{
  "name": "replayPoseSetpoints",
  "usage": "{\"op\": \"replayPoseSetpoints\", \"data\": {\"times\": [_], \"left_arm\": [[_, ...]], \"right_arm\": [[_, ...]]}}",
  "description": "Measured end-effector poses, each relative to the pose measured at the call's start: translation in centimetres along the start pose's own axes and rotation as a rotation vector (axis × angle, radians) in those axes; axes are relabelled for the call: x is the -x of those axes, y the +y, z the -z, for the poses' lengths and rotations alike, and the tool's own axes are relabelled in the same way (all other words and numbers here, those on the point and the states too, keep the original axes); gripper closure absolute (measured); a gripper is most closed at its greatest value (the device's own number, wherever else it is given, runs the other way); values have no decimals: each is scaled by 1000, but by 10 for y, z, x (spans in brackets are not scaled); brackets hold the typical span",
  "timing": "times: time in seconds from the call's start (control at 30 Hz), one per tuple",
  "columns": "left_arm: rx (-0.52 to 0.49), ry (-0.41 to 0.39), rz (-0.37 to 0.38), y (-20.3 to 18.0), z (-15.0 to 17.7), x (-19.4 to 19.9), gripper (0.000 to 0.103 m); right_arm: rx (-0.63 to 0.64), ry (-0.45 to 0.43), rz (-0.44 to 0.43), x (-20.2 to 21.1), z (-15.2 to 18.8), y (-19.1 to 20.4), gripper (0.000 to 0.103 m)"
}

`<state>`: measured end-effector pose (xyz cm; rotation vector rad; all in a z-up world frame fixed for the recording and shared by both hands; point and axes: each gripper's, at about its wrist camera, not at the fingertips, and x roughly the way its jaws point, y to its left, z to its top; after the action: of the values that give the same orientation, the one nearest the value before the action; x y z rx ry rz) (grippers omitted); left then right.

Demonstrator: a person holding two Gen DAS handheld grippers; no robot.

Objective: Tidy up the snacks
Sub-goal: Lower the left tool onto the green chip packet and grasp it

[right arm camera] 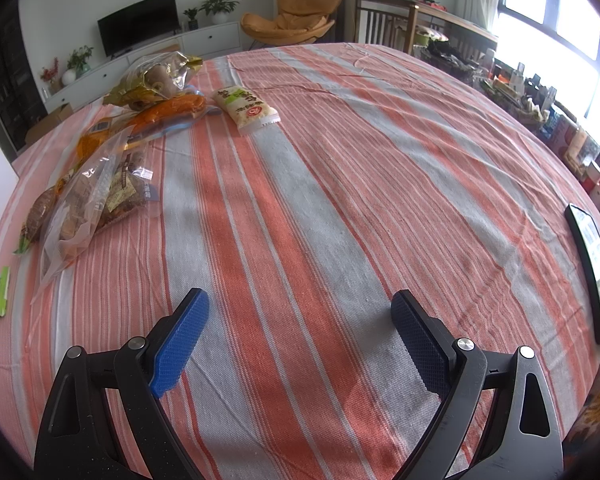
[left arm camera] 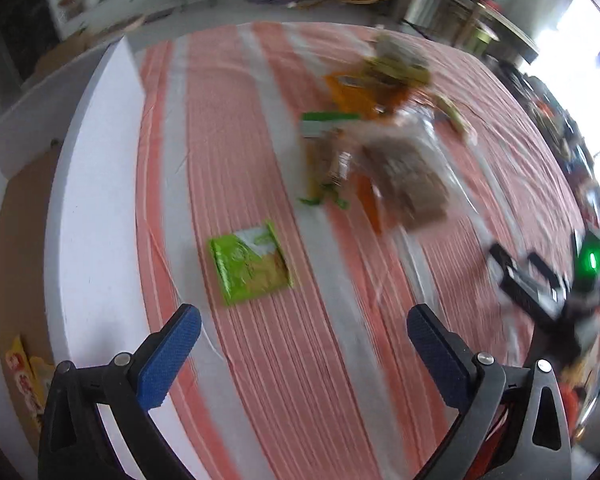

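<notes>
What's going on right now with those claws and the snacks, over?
Left gripper open, empty, over green packet. Right gripper open, empty. Snack pile untouched. Nothing blocking.

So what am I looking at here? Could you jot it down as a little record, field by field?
surface: table under a red and grey striped cloth
left gripper: open, empty, above the cloth
right gripper: open, empty, above the cloth
nearest snack: green packet, lying flat and alone ahead of the left gripper
snack pile: clear and orange bags heaped together
apart from pile: white packet
table edge: dark phone
</notes>
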<state>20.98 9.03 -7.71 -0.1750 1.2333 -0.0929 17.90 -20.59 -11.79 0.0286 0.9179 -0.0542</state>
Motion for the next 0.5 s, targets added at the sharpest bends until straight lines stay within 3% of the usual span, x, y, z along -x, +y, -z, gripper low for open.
{"op": "replayPoseSetpoints", "data": {"times": [0.1,0.2,0.27,0.33,0.43,0.5], "left_arm": [[-53,29,5,-3,-18,-24,9],[-157,72,-113,-7,-37,-51,10],[-100,109,-217,5,-40,-67,10],[-20,117,-177,15,-34,-70,10],[17,127,-118,21,-23,-76,12],[-20,69,-164,16,-18,-73,28]], "right_arm": [[0,0,0,0,0,0,8],[0,0,0,0,0,0,8],[0,0,0,0,0,-1,8],[0,0,0,0,0,0,8],[0,0,0,0,0,0,8],[0,0,0,0,0,0,8]]}}
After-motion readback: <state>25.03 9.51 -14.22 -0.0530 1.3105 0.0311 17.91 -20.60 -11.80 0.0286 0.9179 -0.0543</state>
